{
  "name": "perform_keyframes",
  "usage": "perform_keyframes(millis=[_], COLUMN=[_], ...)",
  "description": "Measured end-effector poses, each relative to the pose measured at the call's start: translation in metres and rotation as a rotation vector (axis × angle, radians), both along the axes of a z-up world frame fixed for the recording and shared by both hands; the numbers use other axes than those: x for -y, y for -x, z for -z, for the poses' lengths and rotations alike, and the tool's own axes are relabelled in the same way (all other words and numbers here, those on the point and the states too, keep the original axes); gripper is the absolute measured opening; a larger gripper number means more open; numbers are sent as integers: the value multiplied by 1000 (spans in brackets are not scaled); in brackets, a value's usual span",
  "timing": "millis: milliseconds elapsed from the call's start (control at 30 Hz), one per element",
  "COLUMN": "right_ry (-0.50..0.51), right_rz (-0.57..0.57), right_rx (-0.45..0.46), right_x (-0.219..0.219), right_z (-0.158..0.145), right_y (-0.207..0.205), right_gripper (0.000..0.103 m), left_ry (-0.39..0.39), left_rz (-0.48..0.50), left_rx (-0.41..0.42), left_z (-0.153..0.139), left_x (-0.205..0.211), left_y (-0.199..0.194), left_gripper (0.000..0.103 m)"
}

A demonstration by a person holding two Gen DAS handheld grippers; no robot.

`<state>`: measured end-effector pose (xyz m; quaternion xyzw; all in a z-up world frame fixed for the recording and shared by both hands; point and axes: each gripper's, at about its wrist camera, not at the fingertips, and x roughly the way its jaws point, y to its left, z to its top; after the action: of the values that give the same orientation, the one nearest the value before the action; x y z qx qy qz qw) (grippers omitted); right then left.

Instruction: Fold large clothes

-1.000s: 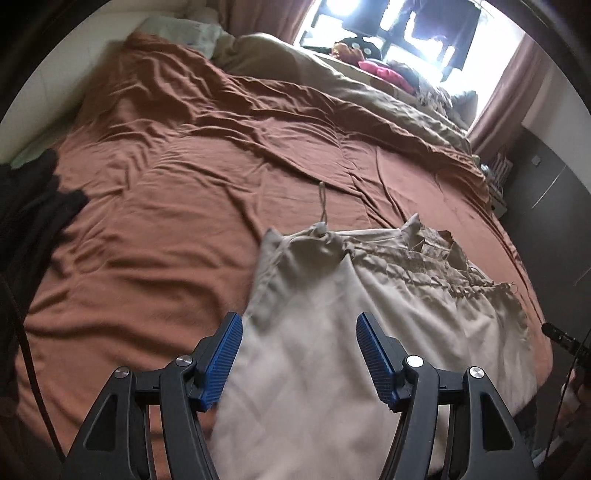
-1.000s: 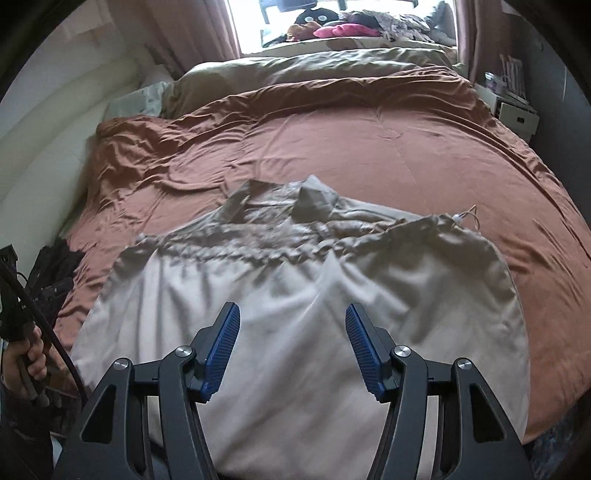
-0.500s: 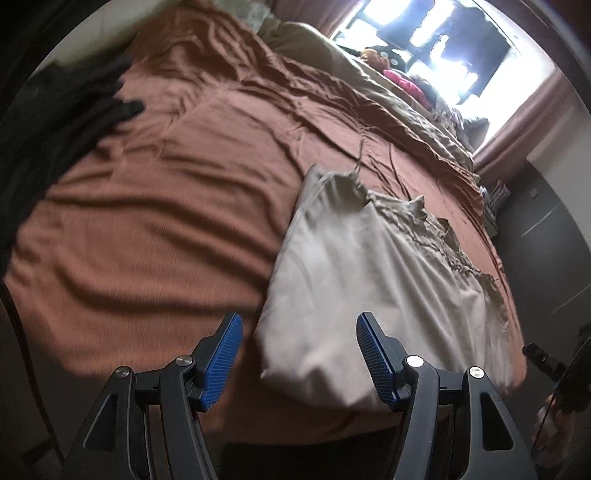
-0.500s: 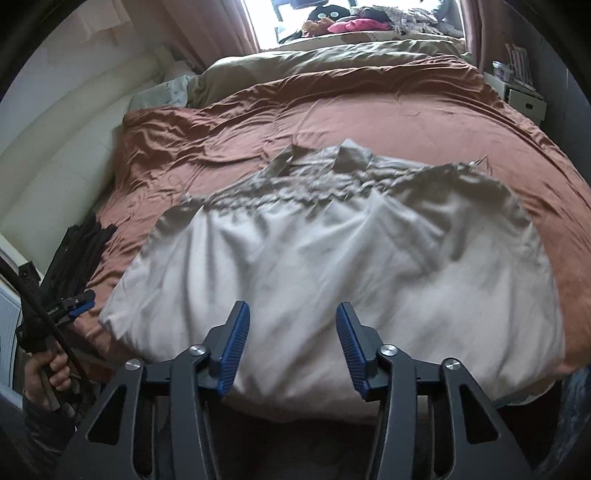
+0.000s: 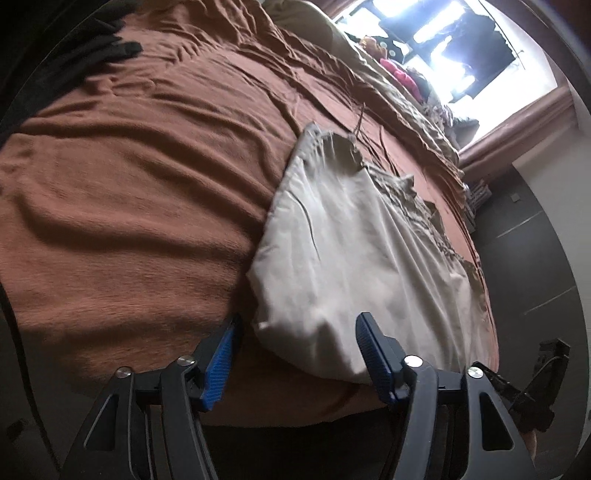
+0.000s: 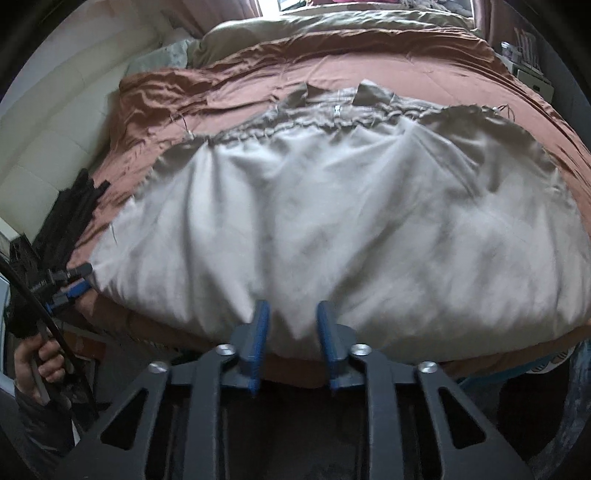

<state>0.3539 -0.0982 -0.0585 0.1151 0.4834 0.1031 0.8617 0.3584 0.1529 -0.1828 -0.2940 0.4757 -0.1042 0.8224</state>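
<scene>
A large beige garment lies spread on the brown bedspread, its gathered waist and zipper at the far side, its hem at the near bed edge. It also shows in the left wrist view. My left gripper is open at the garment's near left corner, the corner lying between its blue pads. My right gripper is partly closed, its jaws narrowed around the middle of the hem; a fold of fabric sits between them, and I cannot tell if they grip it.
Black clothing lies at the far left of the bed, also seen in the right wrist view. An olive duvet and pillows lie near the window. A dark wall stands right of the bed.
Both grippers have pulled back and dropped to the near bed edge. The right gripper's jaws have narrowed around the hem. The left gripper stayed open and now sits at the left corner.
</scene>
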Motion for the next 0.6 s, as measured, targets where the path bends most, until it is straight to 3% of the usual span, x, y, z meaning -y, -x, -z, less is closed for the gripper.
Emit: perform_keyframes(millis=[100,233,600], right_ry=[17,40,131], right_rz=[-6,0,11], right_rx=[-31,-44,-89], right_x=[-7,-12,-23], right_z=[12,22,43], right_y=[-11,-32,-131], right_gripper=[12,12,12], left_ry=[-3,25,73], left_rz=[-7,-31,-126], left_rx=[-29,-6,-51], left_z=[15,19,19], left_x=[4,1,-8], left_y=[-6,-3,-2], left_gripper=[57,55,44])
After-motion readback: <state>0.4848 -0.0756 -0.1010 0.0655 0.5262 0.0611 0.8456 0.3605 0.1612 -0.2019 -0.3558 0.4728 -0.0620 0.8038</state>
